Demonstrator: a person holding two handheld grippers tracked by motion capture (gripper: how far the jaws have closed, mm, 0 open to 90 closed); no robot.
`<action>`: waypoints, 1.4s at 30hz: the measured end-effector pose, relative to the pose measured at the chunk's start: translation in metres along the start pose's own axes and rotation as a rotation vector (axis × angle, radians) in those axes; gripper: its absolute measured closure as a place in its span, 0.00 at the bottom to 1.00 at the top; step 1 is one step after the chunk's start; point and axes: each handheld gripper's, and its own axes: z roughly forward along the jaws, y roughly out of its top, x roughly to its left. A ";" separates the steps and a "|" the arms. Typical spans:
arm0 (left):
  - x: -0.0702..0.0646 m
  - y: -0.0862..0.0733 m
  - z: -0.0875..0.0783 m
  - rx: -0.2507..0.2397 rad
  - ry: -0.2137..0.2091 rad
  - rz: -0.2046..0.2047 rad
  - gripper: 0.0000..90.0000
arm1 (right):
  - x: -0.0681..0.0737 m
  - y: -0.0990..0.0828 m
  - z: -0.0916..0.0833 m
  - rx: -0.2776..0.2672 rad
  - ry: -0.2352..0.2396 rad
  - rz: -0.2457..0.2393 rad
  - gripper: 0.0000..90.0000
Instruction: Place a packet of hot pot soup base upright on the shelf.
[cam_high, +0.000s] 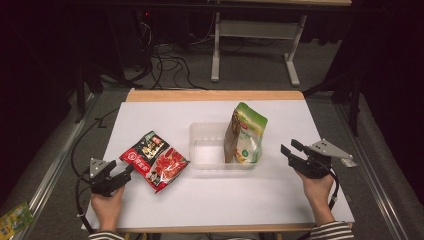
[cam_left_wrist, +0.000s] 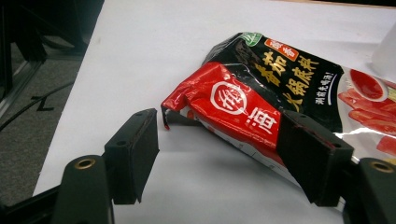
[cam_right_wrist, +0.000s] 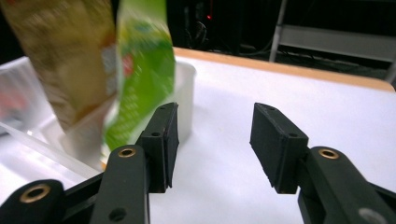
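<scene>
both tongs, left tongs (cam_high: 127, 171) and right tongs (cam_high: 289, 148), gape open, angled inward.

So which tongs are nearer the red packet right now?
Left. The left tongs sit open at the red packet's near corner, its edge between the jaws. The right tongs are open across the table, beyond the clear tub and the green pouch.

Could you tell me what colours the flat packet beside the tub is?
Red and black packet, clearest in the left gripper view.
</scene>
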 end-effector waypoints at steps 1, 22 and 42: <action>0.000 0.000 0.000 0.000 0.000 0.002 0.34 | -0.002 -0.004 0.001 0.005 -0.009 0.006 0.57; -0.002 0.032 -0.002 0.028 -0.036 0.057 0.34 | -0.026 -0.052 0.023 0.087 -0.076 0.078 0.56; 0.011 0.059 0.060 0.210 0.022 0.084 0.39 | -0.023 -0.062 0.023 0.055 -0.095 0.058 0.55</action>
